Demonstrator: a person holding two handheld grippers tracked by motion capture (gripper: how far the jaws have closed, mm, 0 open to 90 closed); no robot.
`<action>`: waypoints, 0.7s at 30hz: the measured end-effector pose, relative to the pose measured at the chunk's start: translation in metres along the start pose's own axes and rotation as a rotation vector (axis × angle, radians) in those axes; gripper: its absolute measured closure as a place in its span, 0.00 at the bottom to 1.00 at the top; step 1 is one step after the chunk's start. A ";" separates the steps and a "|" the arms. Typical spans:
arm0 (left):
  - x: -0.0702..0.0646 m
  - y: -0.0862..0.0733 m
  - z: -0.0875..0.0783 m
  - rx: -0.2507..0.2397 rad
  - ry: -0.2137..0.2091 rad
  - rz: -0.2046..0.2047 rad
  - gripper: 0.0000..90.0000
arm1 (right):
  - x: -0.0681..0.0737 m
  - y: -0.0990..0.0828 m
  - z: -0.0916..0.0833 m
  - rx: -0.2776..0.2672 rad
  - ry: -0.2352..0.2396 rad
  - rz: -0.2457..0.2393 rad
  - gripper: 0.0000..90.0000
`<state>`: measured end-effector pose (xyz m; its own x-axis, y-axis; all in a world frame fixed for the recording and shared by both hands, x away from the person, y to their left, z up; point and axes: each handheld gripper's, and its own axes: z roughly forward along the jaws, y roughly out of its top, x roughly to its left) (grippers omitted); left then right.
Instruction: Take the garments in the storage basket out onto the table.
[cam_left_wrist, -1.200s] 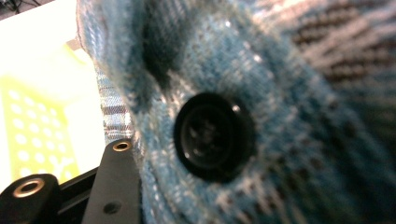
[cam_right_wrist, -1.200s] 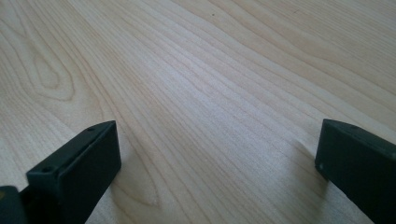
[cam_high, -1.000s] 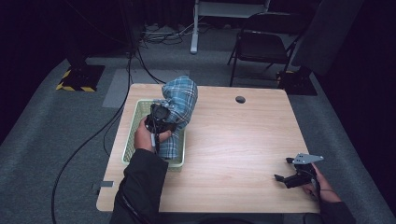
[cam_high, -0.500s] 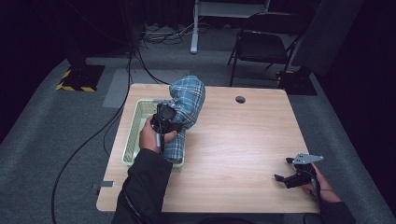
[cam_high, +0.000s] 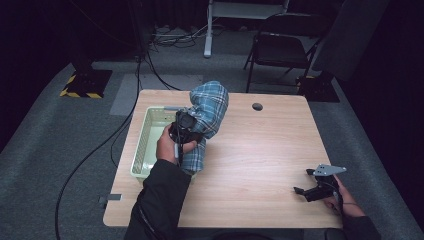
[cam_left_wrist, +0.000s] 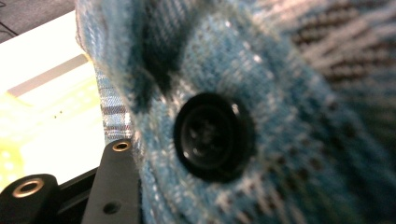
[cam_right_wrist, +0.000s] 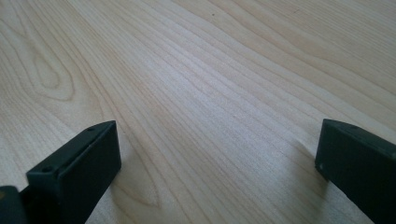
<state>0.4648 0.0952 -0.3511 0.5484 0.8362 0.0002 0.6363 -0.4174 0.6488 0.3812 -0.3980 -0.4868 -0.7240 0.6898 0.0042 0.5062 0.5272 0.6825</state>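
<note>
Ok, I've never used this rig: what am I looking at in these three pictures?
A person at a wooden table holds a two-jaw gripper in each hand. The high view looks down from above; the other two cameras ride on the grippers. The left gripper is shut on a blue plaid shirt, lifted over a pale green basket; its own view shows the cloth and a black button close up. The right gripper rests near the table's right edge, jaws open, nothing between them.

We see a blue & white plaid cloth w/ black button, pale green basket, light wood-grain counter, black tongs.
</note>
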 end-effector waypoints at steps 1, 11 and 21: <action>-0.001 0.001 0.001 -0.002 -0.004 0.003 0.55 | 0.000 0.000 0.000 0.000 0.000 0.000 0.00; -0.016 0.006 0.008 0.000 -0.035 0.024 0.54 | 0.000 0.000 0.000 0.000 0.000 0.000 0.00; -0.028 0.011 0.012 -0.002 -0.059 0.050 0.54 | 0.000 0.000 0.000 -0.001 -0.001 -0.001 0.00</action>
<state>0.4629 0.0632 -0.3530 0.6107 0.7918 -0.0123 0.6063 -0.4576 0.6504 0.3812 -0.3981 -0.4869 -0.7241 0.6897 0.0032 0.5053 0.5274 0.6831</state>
